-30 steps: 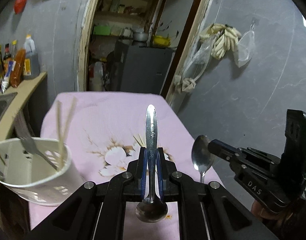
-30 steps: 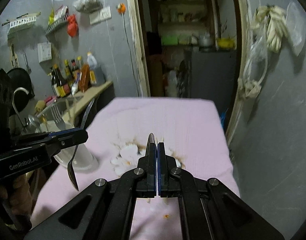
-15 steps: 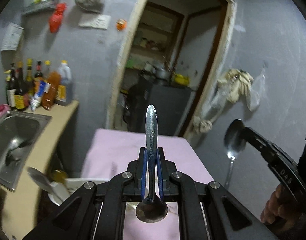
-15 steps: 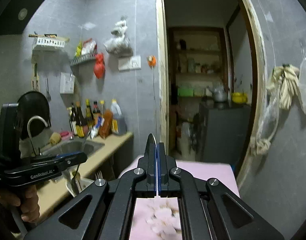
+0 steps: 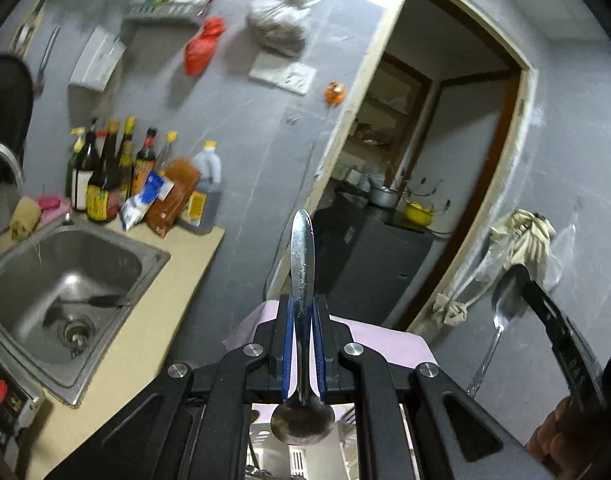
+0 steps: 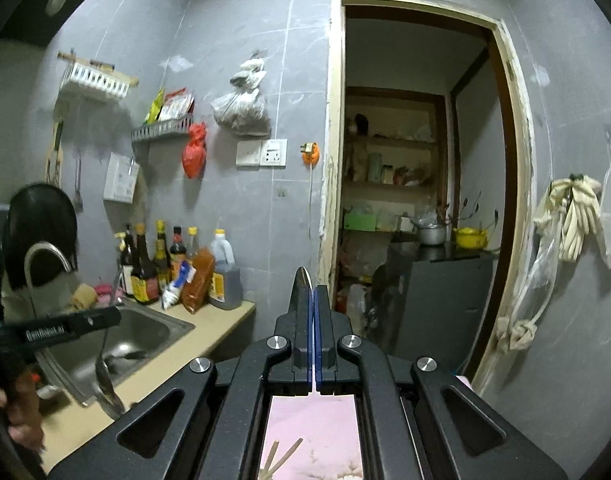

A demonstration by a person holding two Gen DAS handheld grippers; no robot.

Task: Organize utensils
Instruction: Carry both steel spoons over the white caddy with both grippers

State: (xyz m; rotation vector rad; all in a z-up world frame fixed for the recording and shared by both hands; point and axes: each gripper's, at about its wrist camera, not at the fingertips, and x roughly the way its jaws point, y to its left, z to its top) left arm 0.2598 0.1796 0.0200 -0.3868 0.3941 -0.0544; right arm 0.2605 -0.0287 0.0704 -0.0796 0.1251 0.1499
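Sink: steel kitchen sink point(image 5: 65, 280) at far left, set in the beige tabletop point(image 5: 145, 344); a dark utensil lies in its basin near the drain.
Bottles: row of dark sauce bottles with yellow caps point(image 5: 113, 172) stands behind the sink against the grey wall, with an orange packet and a plastic jug just beside them.
Left claw: black two-finger claw with blue pads point(image 5: 303, 320) is pressed on a silver metal spoon point(image 5: 302, 264). The handle of this spoon points forward and up beyond the fingertips, the bowl hangs back under the claw body. From the right wrist camera the same claw point(image 6: 101, 322) is at the left, over the sink edge, and its spoon point(image 6: 105, 380) hangs with the bowl down.
Holder: white slotted utensil holder point(image 5: 297, 460) shows only a little, low between the left claw arms, below the spoon bowl.
Cloth: pink flowered cloth point(image 6: 317, 432) covers the table under both claws; thin wooden sticks lie or stand at its lower edge, I cannot tell which.
Right claw: second black claw with blue pads point(image 6: 314, 320) is closed on a second silver spoon point(image 5: 505, 308). The left wrist camera shows its bowl up and its handle hanging down, in front of the grey wall at right.
Doorway: open door frame point(image 6: 425, 160) behind, with shelves and a dark cabinet inside.
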